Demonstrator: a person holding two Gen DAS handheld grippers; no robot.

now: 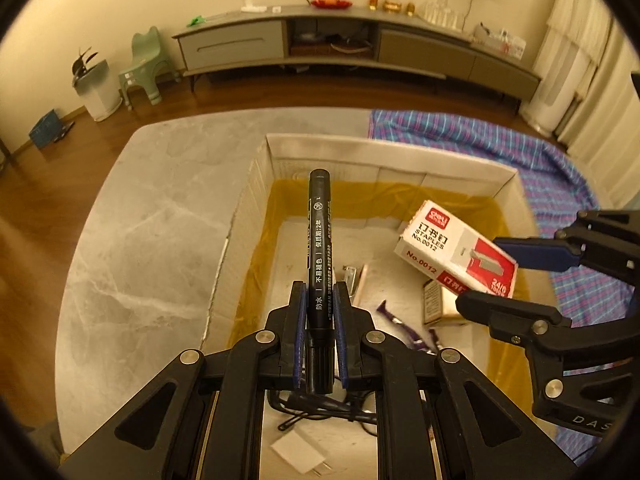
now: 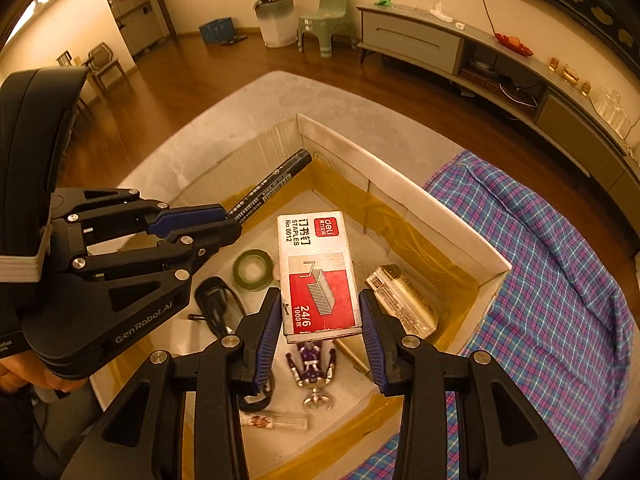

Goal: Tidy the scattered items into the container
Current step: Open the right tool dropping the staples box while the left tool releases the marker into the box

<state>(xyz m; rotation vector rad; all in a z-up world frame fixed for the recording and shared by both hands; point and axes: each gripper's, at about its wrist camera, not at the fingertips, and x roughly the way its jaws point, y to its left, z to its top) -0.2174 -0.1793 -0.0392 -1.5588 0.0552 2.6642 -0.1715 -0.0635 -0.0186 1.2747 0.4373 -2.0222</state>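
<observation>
- Over the open cardboard box (image 1: 384, 168) on the marble worktop (image 1: 152, 216), we are carrying two items for dropping in.
- Our left gripper (image 1: 320, 304) is clamping a smooth black marker (image 1: 320, 240); our right gripper (image 2: 320, 312) is pinching a glossy staple box (image 2: 316, 264).
- Next we are judging a lowering, then a release of both, clear of the tape roll (image 2: 253, 269).

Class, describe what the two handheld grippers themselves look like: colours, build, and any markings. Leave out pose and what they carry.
Both are black plastic linkage frames joined by round silver pins. The left gripper has smooth blue finger pads and white "GenRobot.AI" lettering on its side. The right gripper has ribbed blue pads; in the left wrist view its body shows partial white letters "DAS". No cables or sleeves are visible.
</observation>
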